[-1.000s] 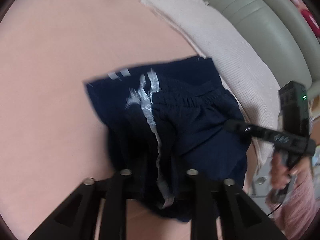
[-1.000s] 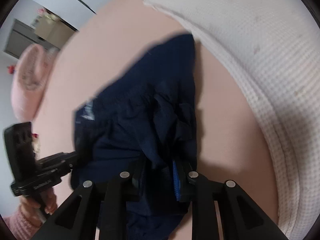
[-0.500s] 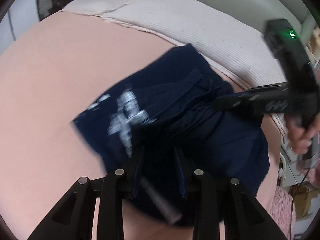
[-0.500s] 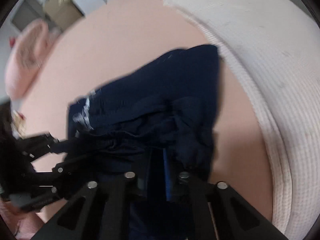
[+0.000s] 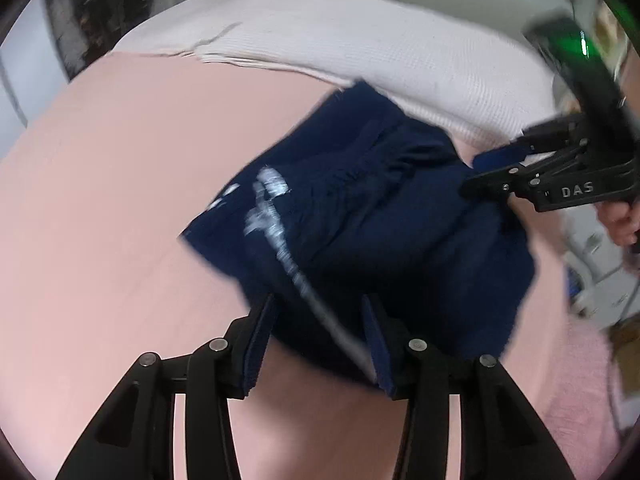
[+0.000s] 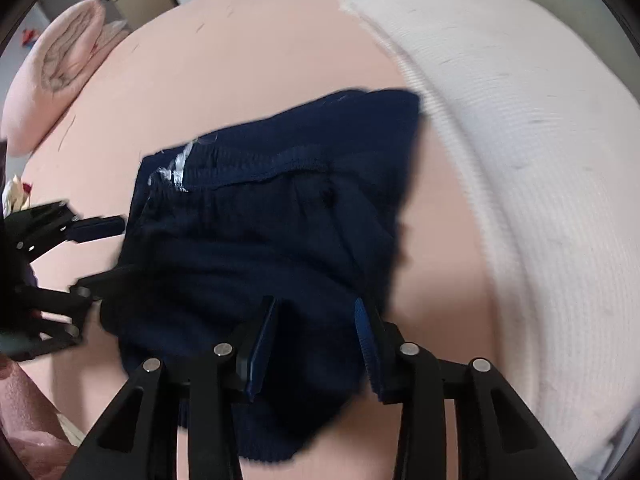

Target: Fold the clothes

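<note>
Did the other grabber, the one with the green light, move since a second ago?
Yes. In the left wrist view the right gripper, jaws opening, has gone up from beside the navy shorts toward the white blanket.

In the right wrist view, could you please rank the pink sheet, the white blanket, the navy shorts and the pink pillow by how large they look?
1. pink sheet and white blanket: alike, unranked.
2. navy shorts.
3. pink pillow, though farthest away, so unsure.
</note>
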Tool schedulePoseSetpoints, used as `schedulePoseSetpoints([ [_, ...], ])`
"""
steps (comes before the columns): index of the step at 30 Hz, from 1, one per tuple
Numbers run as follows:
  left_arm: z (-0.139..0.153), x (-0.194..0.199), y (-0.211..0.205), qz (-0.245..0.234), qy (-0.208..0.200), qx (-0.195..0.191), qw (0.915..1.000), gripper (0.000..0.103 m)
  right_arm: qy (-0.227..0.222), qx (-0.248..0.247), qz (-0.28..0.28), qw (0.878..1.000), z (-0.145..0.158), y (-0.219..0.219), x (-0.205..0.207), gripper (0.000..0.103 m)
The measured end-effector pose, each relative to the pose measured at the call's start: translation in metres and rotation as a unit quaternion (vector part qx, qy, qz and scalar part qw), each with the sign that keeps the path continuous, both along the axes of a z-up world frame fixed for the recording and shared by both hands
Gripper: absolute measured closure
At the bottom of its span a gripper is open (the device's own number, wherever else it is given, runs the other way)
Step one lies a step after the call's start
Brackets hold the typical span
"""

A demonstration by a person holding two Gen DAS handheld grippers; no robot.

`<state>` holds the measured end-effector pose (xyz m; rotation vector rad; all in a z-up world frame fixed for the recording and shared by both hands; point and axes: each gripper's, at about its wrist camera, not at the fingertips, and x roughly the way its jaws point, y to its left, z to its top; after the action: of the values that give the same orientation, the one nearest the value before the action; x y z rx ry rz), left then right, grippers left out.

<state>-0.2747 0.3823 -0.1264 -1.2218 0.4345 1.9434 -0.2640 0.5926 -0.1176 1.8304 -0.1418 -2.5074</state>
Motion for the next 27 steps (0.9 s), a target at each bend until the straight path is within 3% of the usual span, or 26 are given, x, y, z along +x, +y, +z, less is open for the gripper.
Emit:
schedulePoseSetpoints([
  [4, 0.027, 0.001, -0.044, 0.063, 0.007, 0.027, 0.9976, 0.043, 0.025, -0.001, 0.019, 0.999, 0.045, -0.031, 0.008, 0.062],
  [6, 0.039, 0.006, -0.074, 0.102, 0.003, 0.036, 0.9941, 0.032, 0.047, 0.002, 0.018, 0.999, 0.064, -0.058, 0.011, 0.049],
  [8, 0.051, 0.014, -0.108, 0.143, 0.003, 0.042, 0.9888, 0.029, 0.07, 0.005, 0.014, 0.997, 0.081, -0.087, 0.013, 0.032],
  [9, 0.057, 0.017, -0.126, 0.164, 0.008, 0.043, 0.9855, 0.029, 0.082, 0.003, 0.013, 0.997, 0.087, -0.103, 0.013, 0.031],
  [12, 0.087, 0.033, -0.197, 0.234, 0.031, 0.051, 0.9704, 0.028, 0.112, -0.011, 0.014, 0.993, 0.094, -0.155, 0.017, 0.029],
  [19, 0.111, 0.032, -0.312, 0.359, 0.067, 0.027, 0.9306, 0.021, 0.114, -0.035, 0.037, 0.992, 0.093, -0.277, 0.03, 0.025],
  [22, 0.115, 0.033, -0.342, 0.386, 0.071, 0.016, 0.9198, 0.018, 0.12, -0.017, 0.046, 0.992, 0.098, -0.326, 0.035, 0.02],
  [25, 0.117, 0.036, -0.38, 0.401, 0.008, 0.046, 0.9147, 0.017, 0.133, 0.002, 0.043, 0.99, 0.103, -0.363, 0.032, 0.02],
  [27, 0.128, 0.046, -0.401, 0.411, 0.022, 0.047, 0.9102, 0.017, 0.143, 0.018, 0.041, 0.989, 0.111, -0.385, 0.032, 0.02],
])
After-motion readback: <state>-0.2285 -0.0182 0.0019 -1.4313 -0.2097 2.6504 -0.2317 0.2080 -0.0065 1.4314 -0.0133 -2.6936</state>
